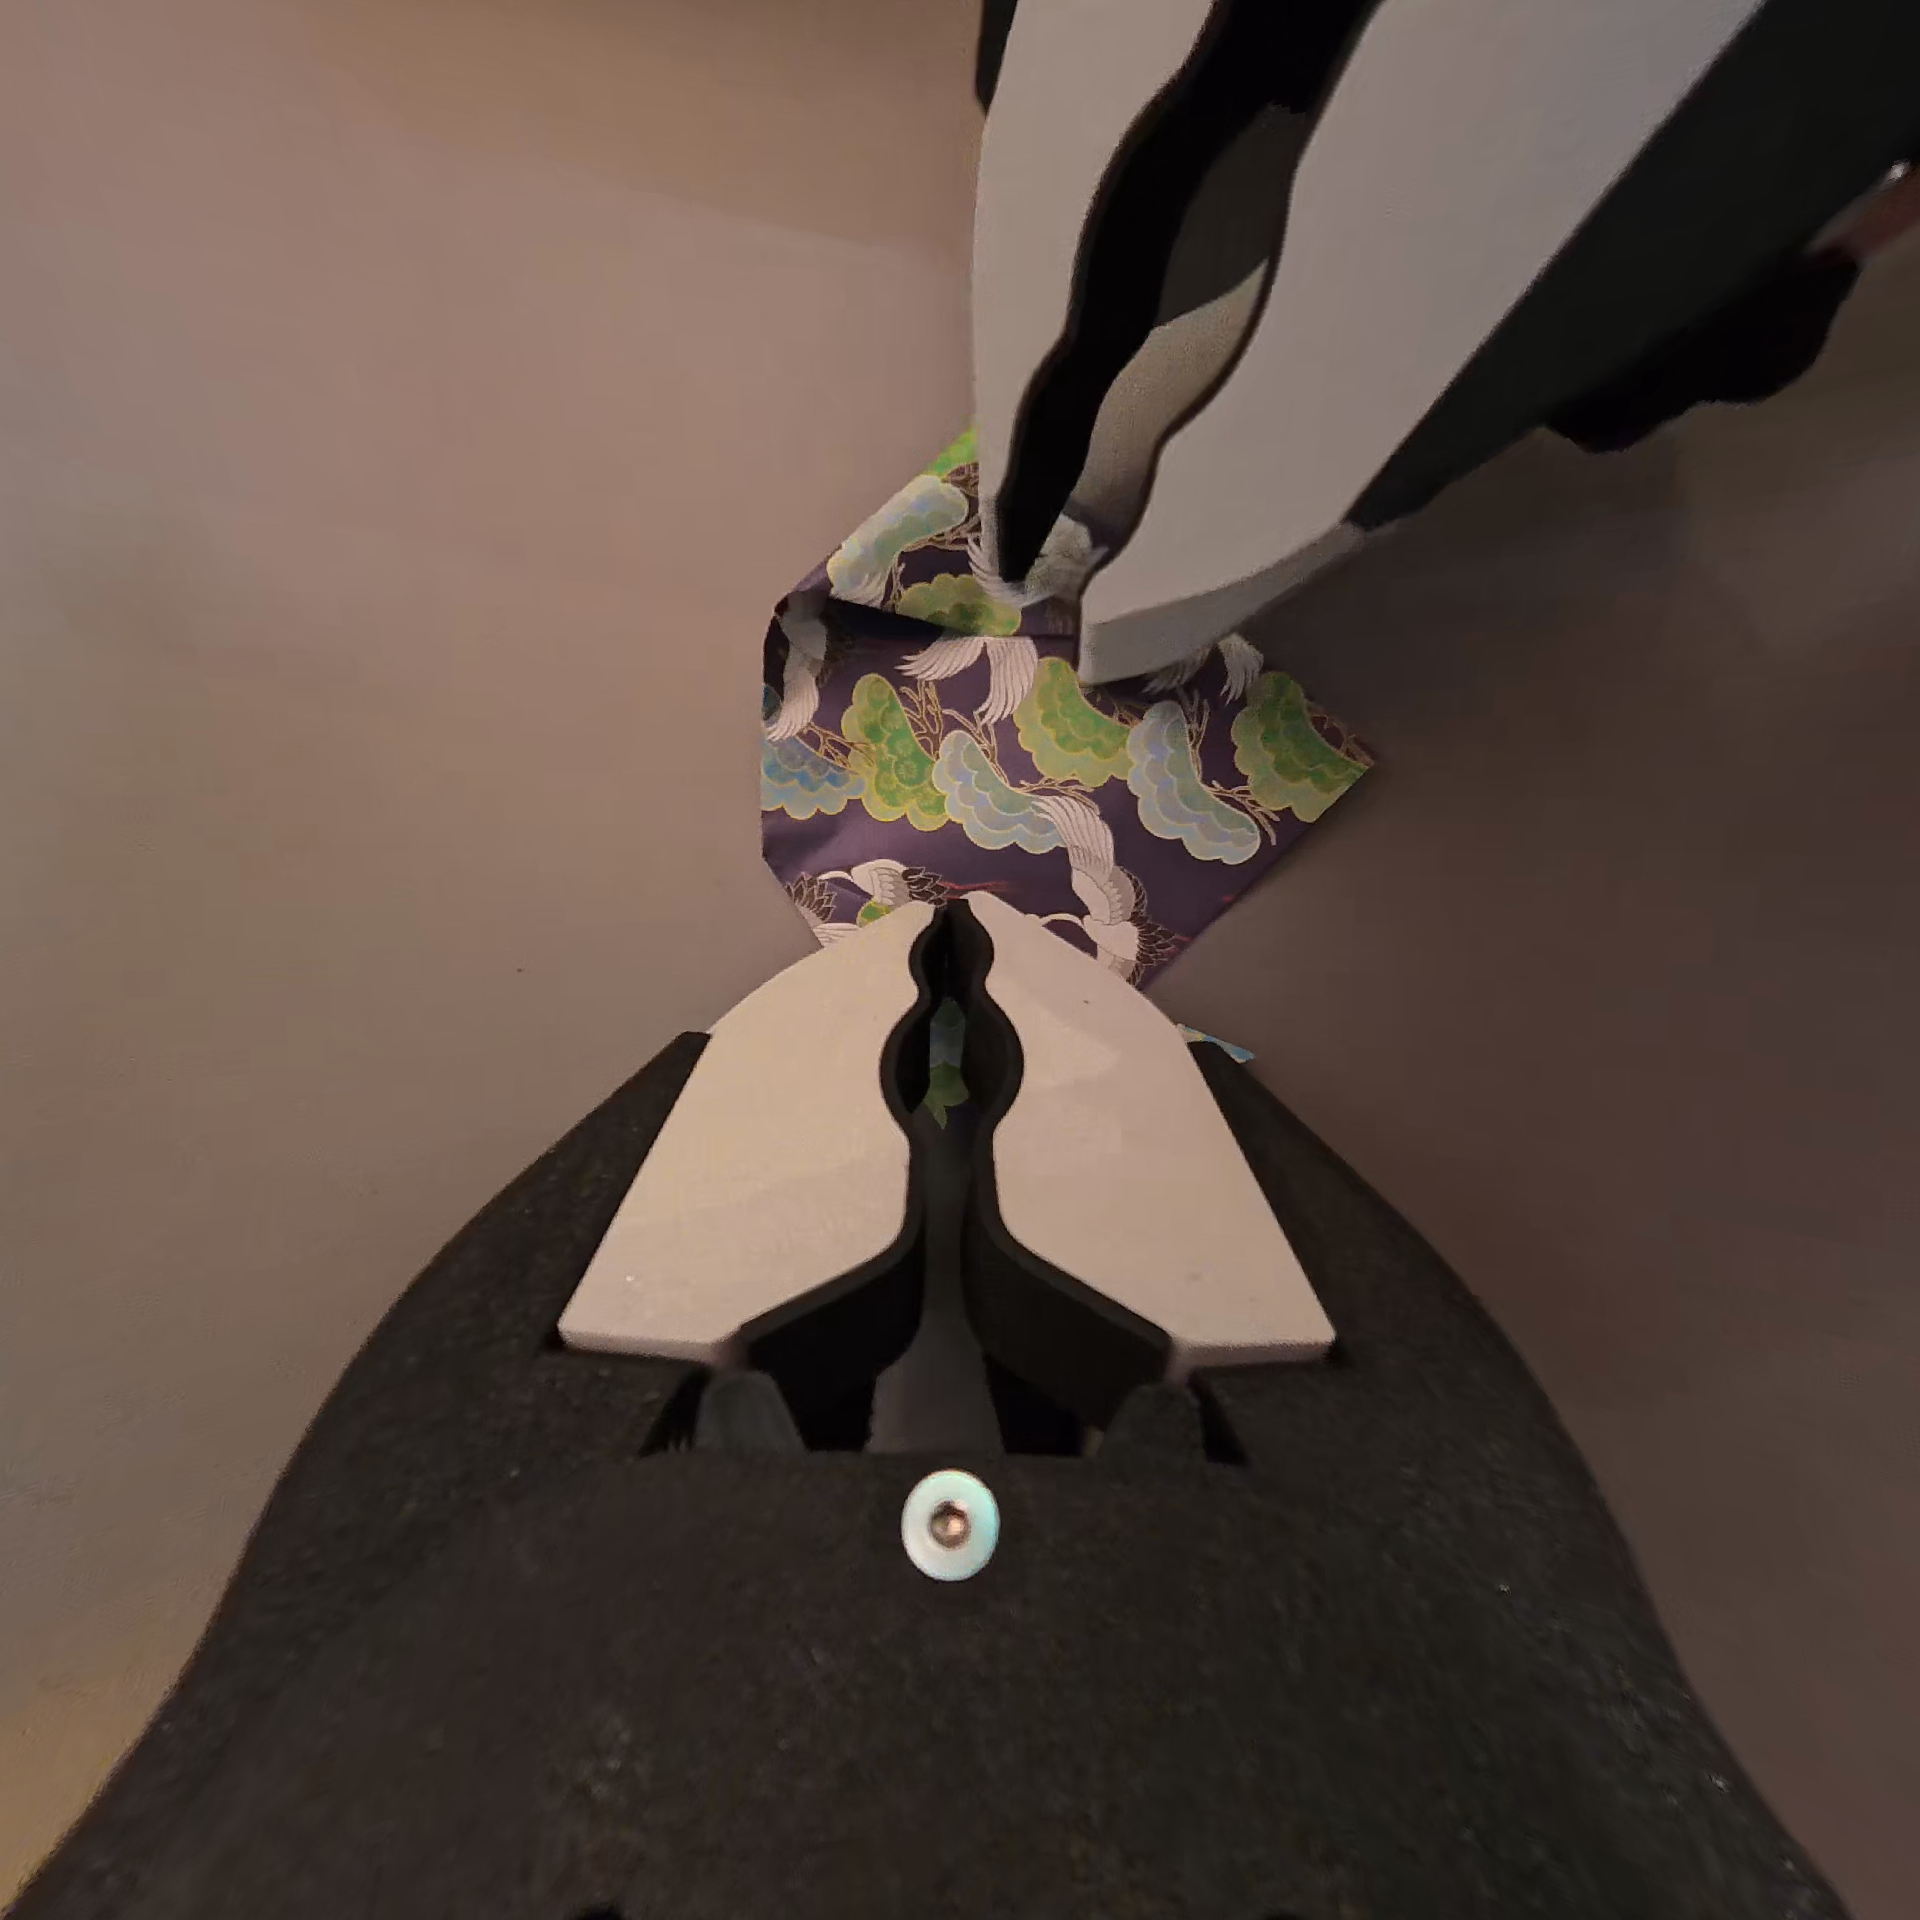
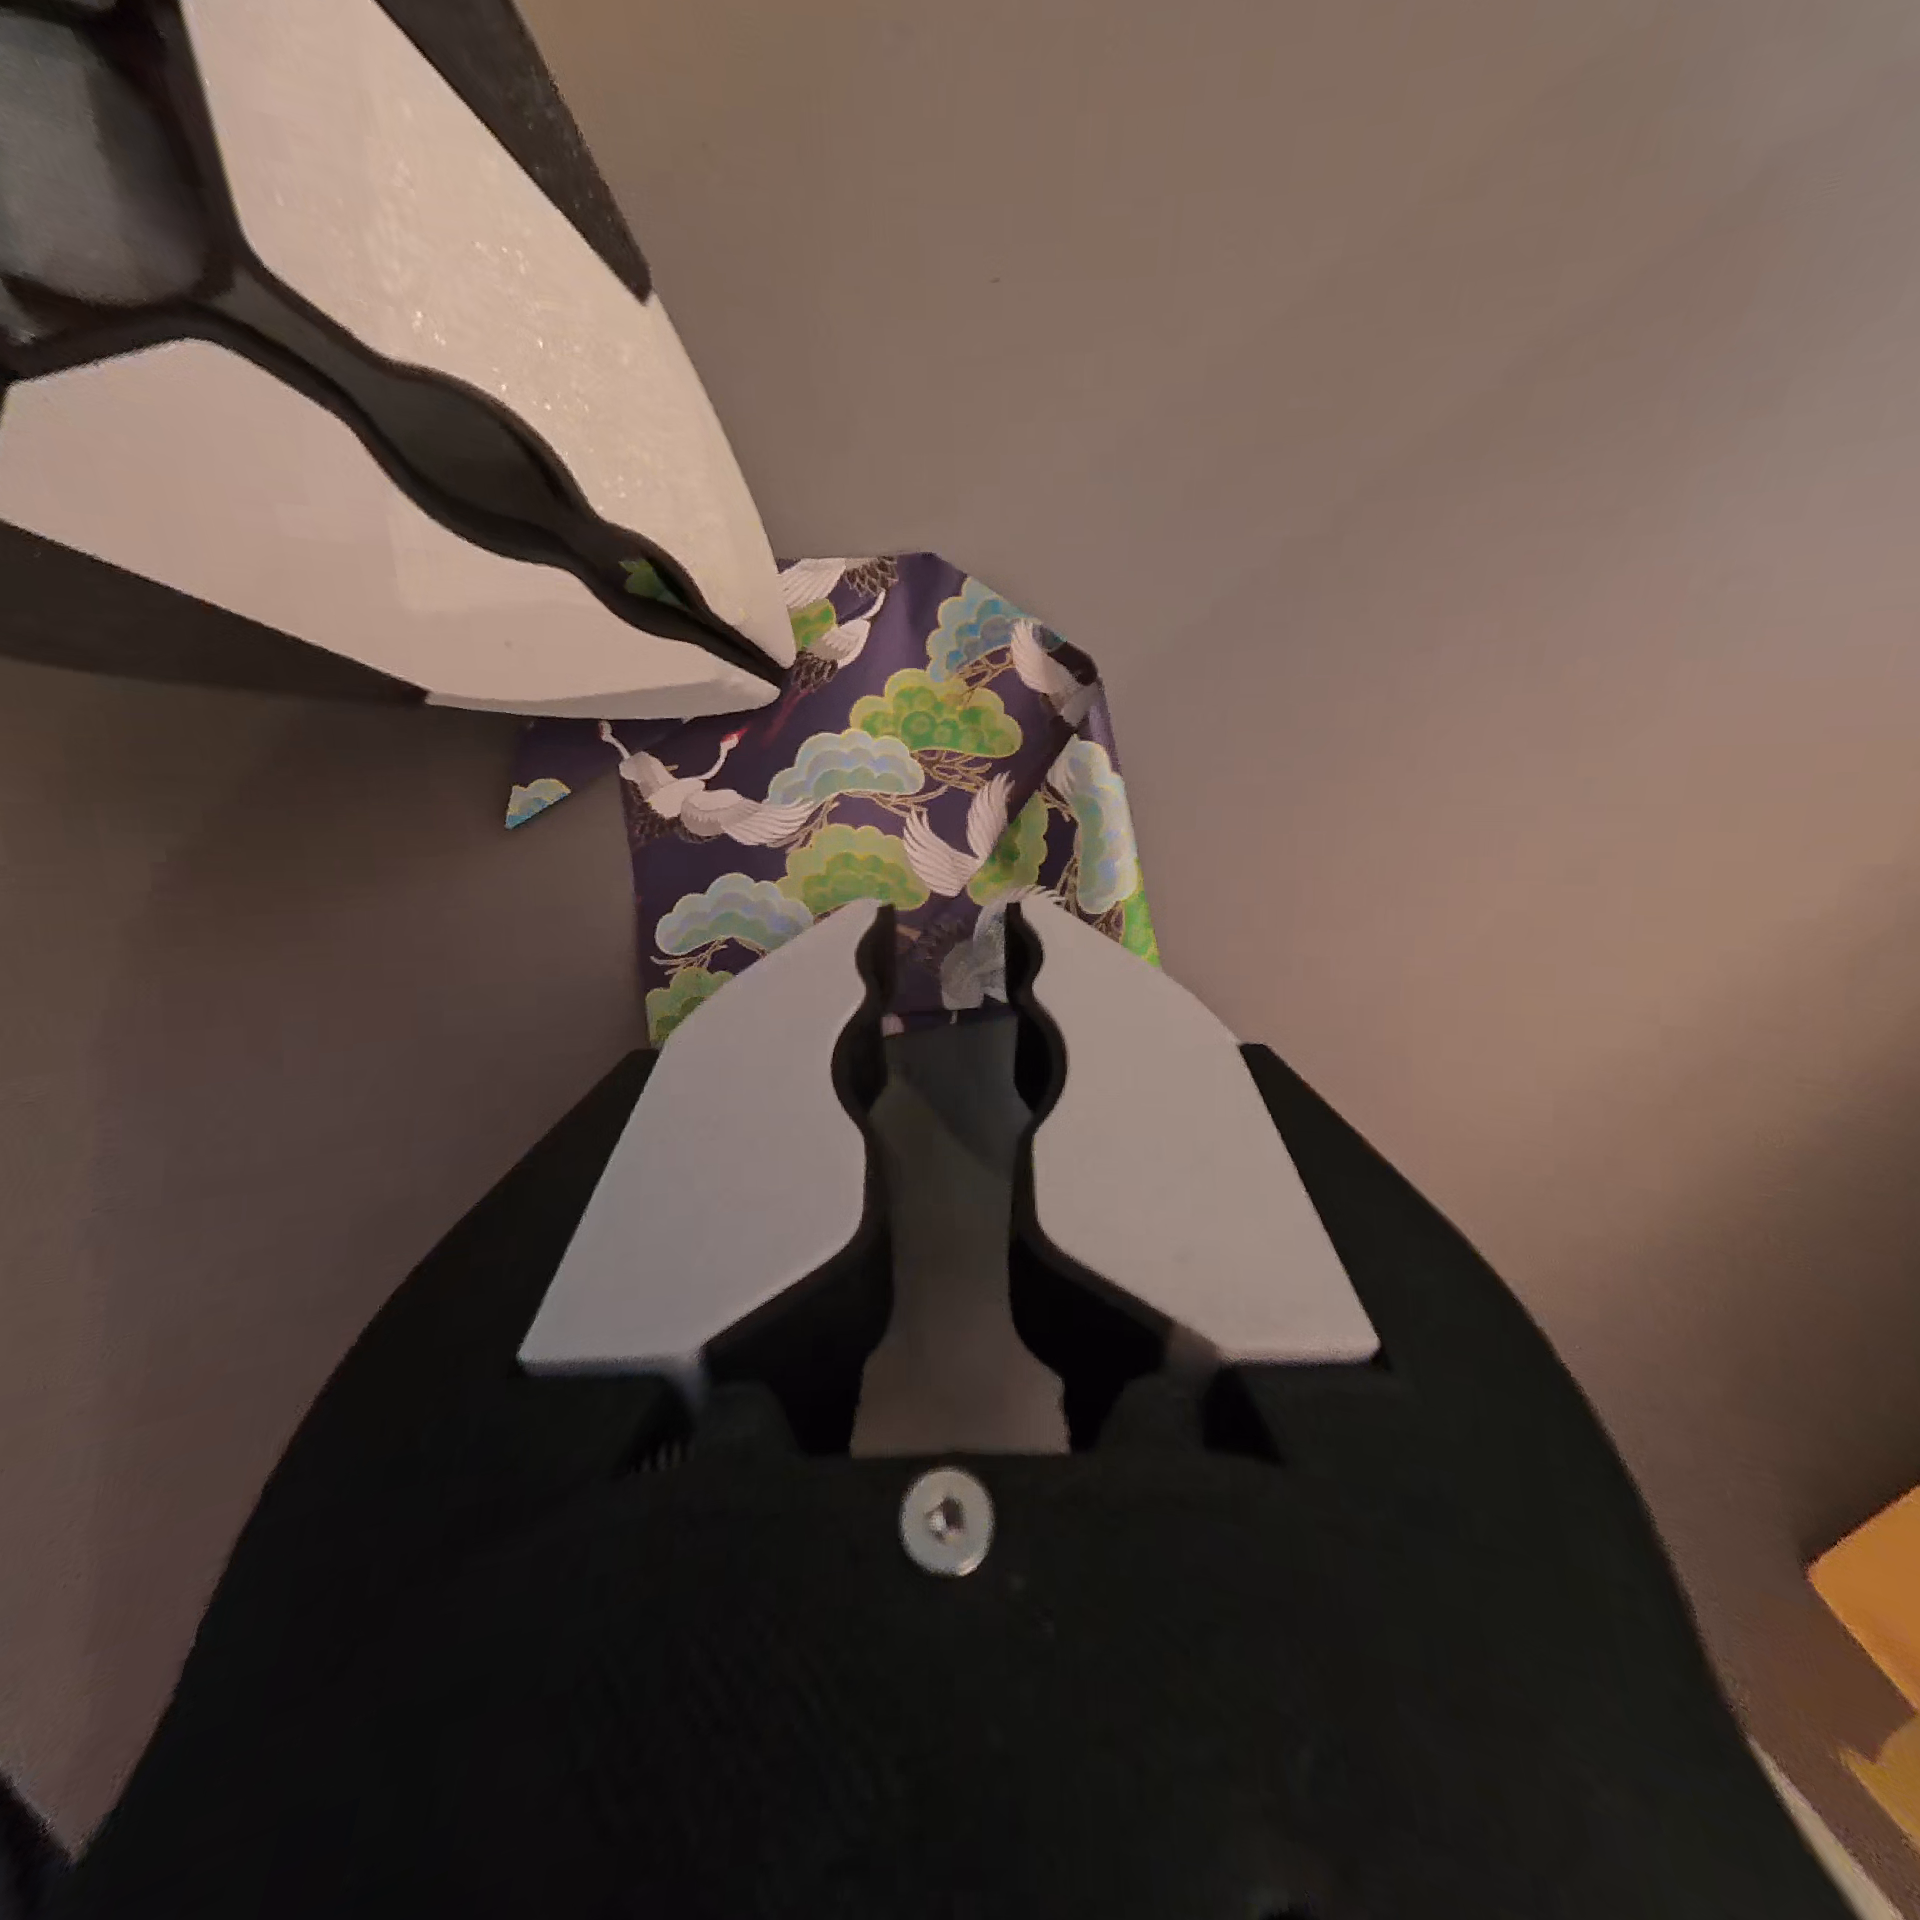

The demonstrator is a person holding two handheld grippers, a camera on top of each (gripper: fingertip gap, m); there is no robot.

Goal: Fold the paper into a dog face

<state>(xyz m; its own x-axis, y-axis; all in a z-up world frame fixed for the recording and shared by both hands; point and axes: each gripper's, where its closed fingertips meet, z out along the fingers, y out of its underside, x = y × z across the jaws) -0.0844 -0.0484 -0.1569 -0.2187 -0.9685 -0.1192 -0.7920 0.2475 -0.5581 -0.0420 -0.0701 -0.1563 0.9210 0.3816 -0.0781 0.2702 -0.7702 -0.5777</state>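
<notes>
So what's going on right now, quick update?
Left gripper shut on the patterned paper's near edge. Right gripper open over the opposite end. Paper partly folded on the table. Nothing blocking.

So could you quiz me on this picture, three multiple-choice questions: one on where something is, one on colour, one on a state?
1. Where does the paper lie?
A on the grey table
B in a box
C on a chair

2. The paper's background colour?
A red
B dark purple
C white

3. How are the tools set?
A both wide open
B left tool closed on the paper, right tool open
C both away from the paper

Answers: 1 A, it rests flat on the table. 2 B, purple shows between green and blue clouds. 3 B, left tips meet with paper between; right tips stand apart.
</notes>
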